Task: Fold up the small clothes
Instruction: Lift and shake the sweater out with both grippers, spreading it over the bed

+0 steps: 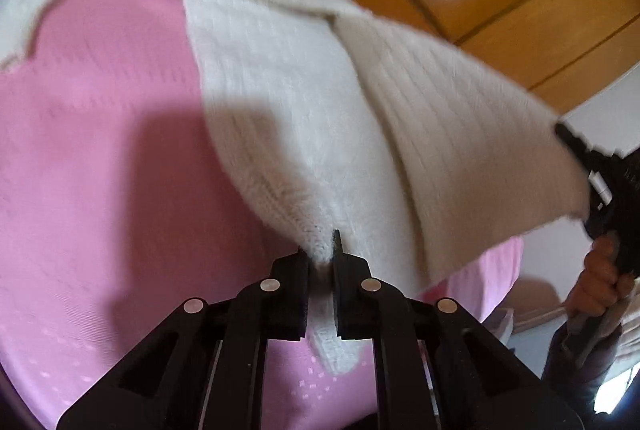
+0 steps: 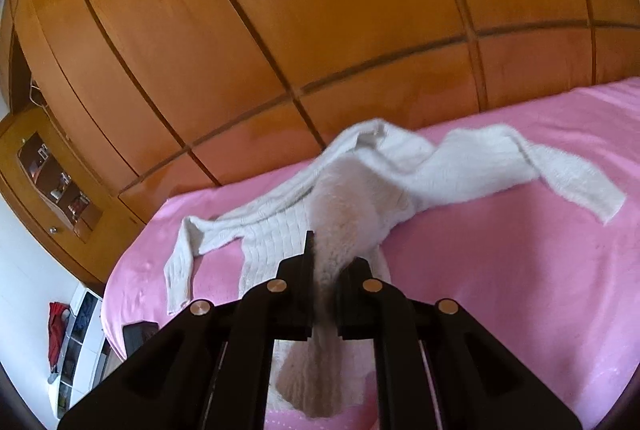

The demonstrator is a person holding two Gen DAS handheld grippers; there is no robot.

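1. Knitwear first: the white ribbed sweater [image 2: 280,226] lies spread on the pink bedspread [image 2: 500,270], with one sleeve trailing toward the bed's left edge and the other stretched out to the right, in front of the wooden wardrobe [image 2: 320,10].

2. Your left gripper [image 1: 322,258] is pinched tight on a bunch of the knit at its edge. The fabric fans out from the jaws in a taut sheet that rises off the bed.

3. Your right gripper [image 2: 324,270] is likewise clamped on a gathered fold of the same sweater, and a lump of knit hangs behind the jaws. In the left wrist view you can see it at the far right, with your hand [image 1: 600,278] on its handle.

4. Expect a soft, limp, fairly light load. The fuzzy rib knit looks stretchy, so it will probably sag between your two holds and lengthen if you pull hard.

5. It seems grippy rather than slippery, yet a bunched pinch can creep. Thicker hems and seams should hold best.

6. For a clean fold, judge your holds by the edge: both grips on the same hem or side, well apart, keep the panel flat.

7. The loose sleeves will likely drag and twist, so lift gently and keep the tension even.
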